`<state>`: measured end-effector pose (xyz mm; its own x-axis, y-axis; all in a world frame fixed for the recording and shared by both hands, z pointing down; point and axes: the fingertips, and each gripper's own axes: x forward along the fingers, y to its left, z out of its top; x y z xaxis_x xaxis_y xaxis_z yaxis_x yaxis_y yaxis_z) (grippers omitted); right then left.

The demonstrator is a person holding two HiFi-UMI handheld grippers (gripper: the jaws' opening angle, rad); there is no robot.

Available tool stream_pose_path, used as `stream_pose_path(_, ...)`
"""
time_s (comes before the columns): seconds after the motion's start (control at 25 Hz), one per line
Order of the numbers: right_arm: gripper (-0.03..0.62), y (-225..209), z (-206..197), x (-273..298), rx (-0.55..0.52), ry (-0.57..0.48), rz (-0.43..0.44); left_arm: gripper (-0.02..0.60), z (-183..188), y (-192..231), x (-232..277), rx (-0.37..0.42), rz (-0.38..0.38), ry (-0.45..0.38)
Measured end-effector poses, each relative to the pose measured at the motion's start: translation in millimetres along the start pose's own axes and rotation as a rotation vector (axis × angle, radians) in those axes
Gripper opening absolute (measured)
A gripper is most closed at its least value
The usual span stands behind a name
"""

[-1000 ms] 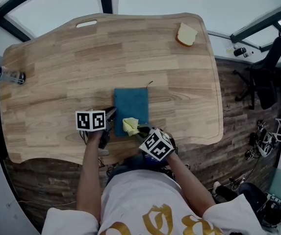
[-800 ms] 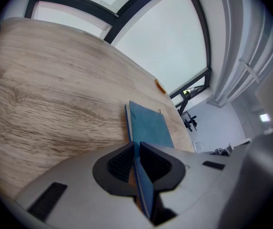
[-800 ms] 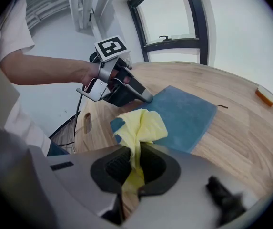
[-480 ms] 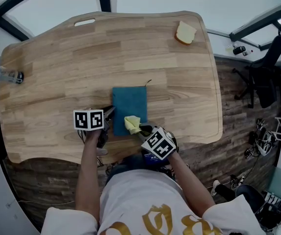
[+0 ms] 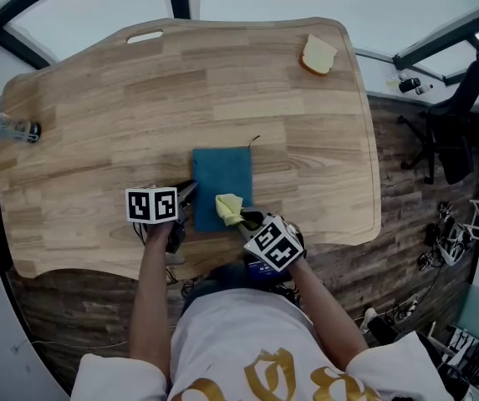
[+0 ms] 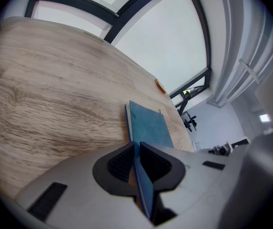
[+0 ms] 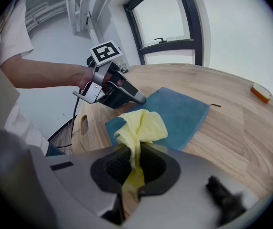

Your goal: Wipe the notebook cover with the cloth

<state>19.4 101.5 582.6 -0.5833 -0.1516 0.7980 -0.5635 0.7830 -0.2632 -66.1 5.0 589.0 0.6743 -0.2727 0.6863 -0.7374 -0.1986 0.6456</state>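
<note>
A teal notebook (image 5: 221,182) lies flat on the wooden table (image 5: 97,124), a thin bookmark string poking from its far edge. My left gripper (image 5: 185,197) is shut on the notebook's near left edge; in the left gripper view the cover (image 6: 148,125) runs straight out from between the pads. My right gripper (image 5: 243,220) is shut on a crumpled yellow cloth (image 5: 228,208), which rests over the notebook's near right corner. The right gripper view shows the cloth (image 7: 141,125) bunched above the jaws, the notebook (image 7: 179,109) beyond it and the left gripper (image 7: 119,93) at its far side.
A yellow sponge (image 5: 318,58) sits at the table's far right corner. A bottle (image 5: 9,127) lies at the left edge. A handle slot (image 5: 145,38) is cut near the far edge. An office chair (image 5: 452,140) stands on the floor to the right.
The right gripper and the yellow cloth have shifted slightly right and farther onto the notebook's near end. The left gripper and notebook have stayed put.
</note>
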Motion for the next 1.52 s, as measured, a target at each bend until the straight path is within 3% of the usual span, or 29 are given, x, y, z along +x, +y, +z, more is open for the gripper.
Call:
stream_pose_path(0.96, 0.040, -37.5, 21.6, 3.2, -0.052, -0.039, -0.143, 0.046, -0.2, 0.4, -0.1, -0.003, -0.002, 0.003)
stream_pose_path(1.52, 0.040, -68.4, 39.9, 6.4, 0.005, -0.037, -0.238, 0.046, -0.5, -1.1, 1.5, -0.011, -0.018, 0.020)
